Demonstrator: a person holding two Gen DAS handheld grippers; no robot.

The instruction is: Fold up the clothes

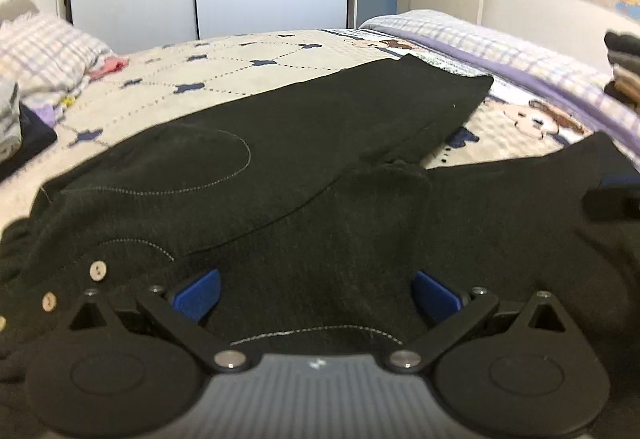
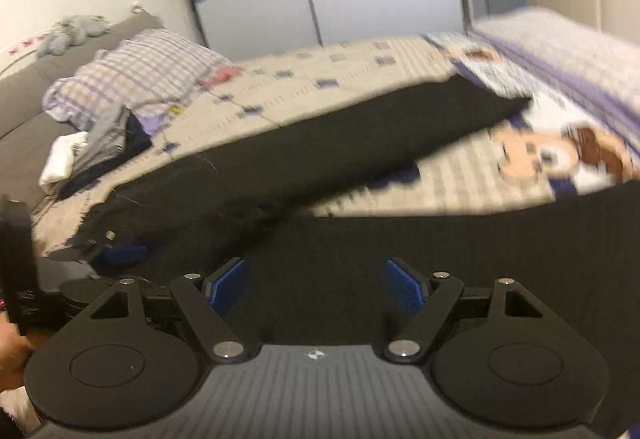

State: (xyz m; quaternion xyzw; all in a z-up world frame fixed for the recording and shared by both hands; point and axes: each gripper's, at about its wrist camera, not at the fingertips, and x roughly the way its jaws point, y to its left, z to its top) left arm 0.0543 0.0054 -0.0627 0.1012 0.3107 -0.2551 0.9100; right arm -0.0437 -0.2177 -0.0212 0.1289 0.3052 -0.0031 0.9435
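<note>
Each gripper, the left (image 1: 316,297) and the right (image 2: 316,285), had a grey ribbed body with a small white mark at its far edge. On either side sat a round black disc with a triangular cut-out, joined by black link arms on silver pivot screws. The fingers (image 1: 198,295) were black with ridged blue pads (image 2: 404,287).
</note>
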